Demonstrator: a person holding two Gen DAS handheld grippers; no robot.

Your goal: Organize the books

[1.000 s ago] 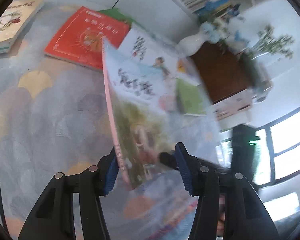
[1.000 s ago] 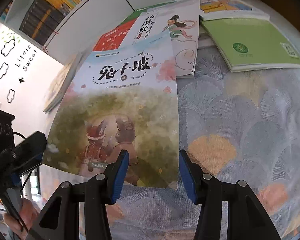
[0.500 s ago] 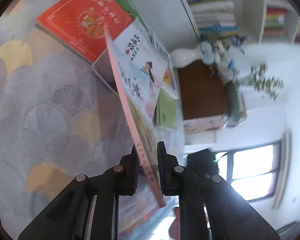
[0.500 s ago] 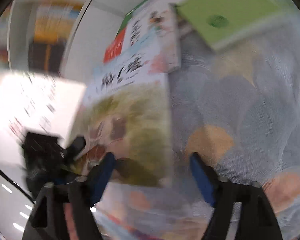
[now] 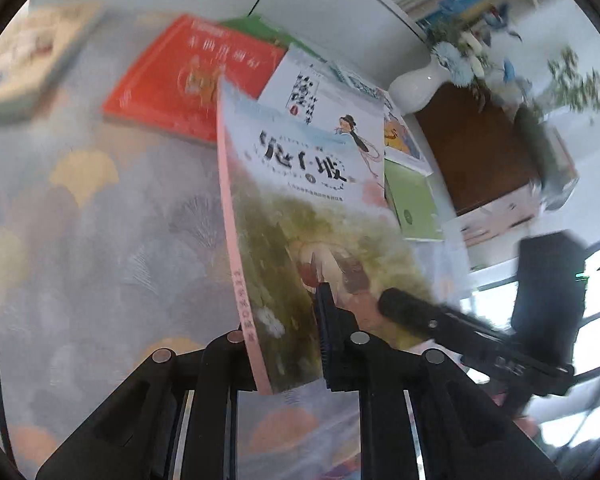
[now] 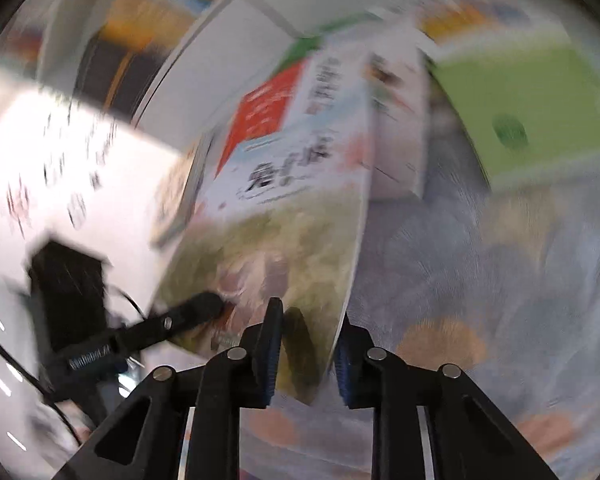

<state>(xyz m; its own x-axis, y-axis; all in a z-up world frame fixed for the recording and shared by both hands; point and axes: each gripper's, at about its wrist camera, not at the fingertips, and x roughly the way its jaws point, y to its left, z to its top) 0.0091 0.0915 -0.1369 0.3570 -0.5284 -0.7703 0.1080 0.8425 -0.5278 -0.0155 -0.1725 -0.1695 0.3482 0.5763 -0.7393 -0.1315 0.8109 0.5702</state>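
Above the patterned cloth [image 5: 100, 240]: one picture book gripped at both near corners.

Left wrist view: left gripper [image 5: 288, 344] clamped on the spine edge of the picture book [image 5: 300, 208], which is tilted up off the cloth; red book [image 5: 192, 76] and white book [image 5: 332, 100] lie flat behind. Right wrist view (blurred): right gripper [image 6: 306, 354], jaws just closed, pinches the same book's [image 6: 284, 216] opposite edge; green book [image 6: 528, 116] lies beyond.

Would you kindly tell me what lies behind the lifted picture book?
Behind the picture book, a white book and red book show partly; their covered parts are hidden.
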